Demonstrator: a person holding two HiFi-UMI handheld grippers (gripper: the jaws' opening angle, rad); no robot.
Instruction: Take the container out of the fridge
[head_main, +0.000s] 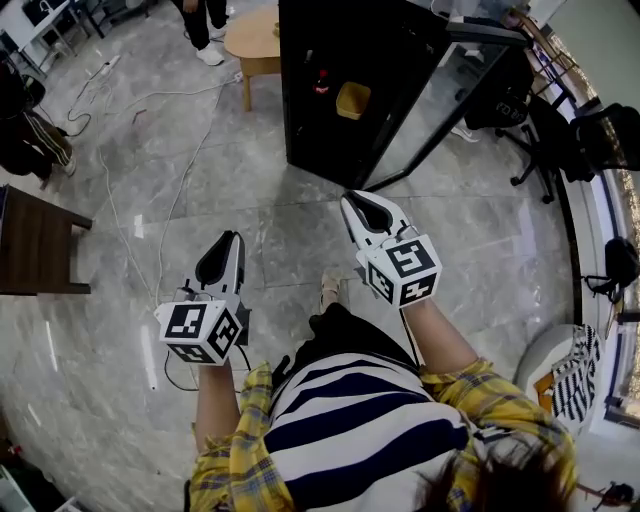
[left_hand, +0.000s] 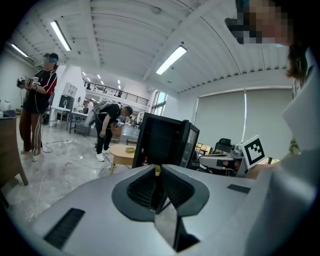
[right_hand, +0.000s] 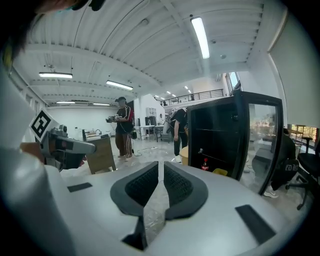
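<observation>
Grey marble floor (head_main: 140, 300) is spread under the whole scene, and the black fridge (head_main: 340, 90) is stood on it well ahead of both grippers. Its glass door (head_main: 450, 95) is swung wide to the right, so the shelves are laid bare for a reach.

The yellow container (head_main: 352, 100) is seen on a shelf inside, ahead of the right gripper (head_main: 358, 200) and a little to its right, with a small red bottle (head_main: 321, 82) set just beside it on the left. From the right gripper view the container (right_hand: 220, 172) and bottle (right_hand: 204, 164) are framed low in the open cabinet. Nothing is touched yet: both tools are well apart from the fridge.

The right gripper is carried in front, nearer the opening, and is judged the likelier one for the grasp. Its pads are pressed almost together with nothing between them. The left gripper (head_main: 228, 240) is held further back and to the side. Its pads are also brought together on nothing, and it is probably kept free to steady the door. Before any pick the right jaws must be spread, and the bottle is close enough to be knocked.
</observation>
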